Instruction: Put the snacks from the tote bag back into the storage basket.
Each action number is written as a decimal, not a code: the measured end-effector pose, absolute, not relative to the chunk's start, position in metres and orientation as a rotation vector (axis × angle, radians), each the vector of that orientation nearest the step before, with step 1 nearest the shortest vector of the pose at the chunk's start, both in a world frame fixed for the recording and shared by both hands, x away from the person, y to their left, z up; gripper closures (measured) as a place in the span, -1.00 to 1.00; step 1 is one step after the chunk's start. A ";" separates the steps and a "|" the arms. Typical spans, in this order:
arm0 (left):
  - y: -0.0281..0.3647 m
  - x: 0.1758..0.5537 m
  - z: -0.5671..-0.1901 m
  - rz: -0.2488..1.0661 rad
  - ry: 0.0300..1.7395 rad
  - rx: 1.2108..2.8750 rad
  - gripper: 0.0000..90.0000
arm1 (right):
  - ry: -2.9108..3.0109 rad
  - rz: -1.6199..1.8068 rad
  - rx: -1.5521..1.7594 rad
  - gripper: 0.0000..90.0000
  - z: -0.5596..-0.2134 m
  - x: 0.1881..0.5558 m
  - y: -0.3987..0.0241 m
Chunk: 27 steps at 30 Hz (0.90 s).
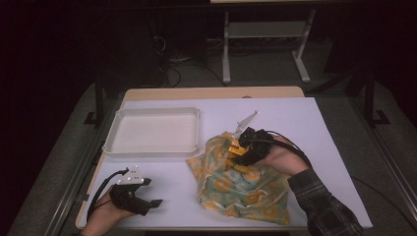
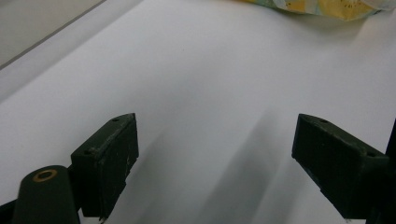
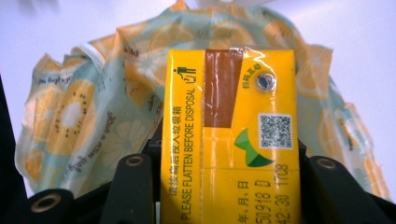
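Across the counter (image 1: 314, 147) lies a white sheet covering nearly all of its top, with a strip of pale wood showing at the far edge. On the far left part of this sheet sits a shallow white tray (image 1: 113, 129), rectangular with a raised rim. Near the middle and toward the person's side lies a crumpled cloth (image 1: 236, 189) printed with orange and yellow citrus slices on pale green; it is bunched into folds, and its near edge reaches almost to the counter's front.

Over the cloth's far part, the right hand-held gripper (image 1: 237, 153) grasps a small yellow drink carton (image 3: 229, 154) between its jaws. From the right gripper view, the carton stands upright between the two black jaws, its top showing a brown stripe, a foil-covered straw hole, a square code and the words "please flatten before disposal". The cloth spreads behind and below it.

At the near left corner, the left hand-held gripper (image 1: 153, 202) rests just above the white sheet, well apart from the cloth, jaws spread wide with nothing between them.
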<state>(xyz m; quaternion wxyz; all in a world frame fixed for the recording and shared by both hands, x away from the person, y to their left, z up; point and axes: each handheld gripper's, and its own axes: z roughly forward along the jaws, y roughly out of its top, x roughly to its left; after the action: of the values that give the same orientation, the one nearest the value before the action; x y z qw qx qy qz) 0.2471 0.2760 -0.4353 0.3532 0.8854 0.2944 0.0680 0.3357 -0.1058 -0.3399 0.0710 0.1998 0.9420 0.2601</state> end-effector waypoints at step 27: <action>0.276 0.247 -0.436 0.178 0.759 2.283 -0.69 | 2.810 0.890 0.555 0.21 -0.300 0.358 -0.074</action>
<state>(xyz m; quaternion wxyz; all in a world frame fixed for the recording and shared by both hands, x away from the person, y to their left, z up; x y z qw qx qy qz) 0.2473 0.2761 -0.4357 0.3566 0.8841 0.2940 0.0691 0.3577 -0.0736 -0.3001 0.0709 0.1845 0.9345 0.2960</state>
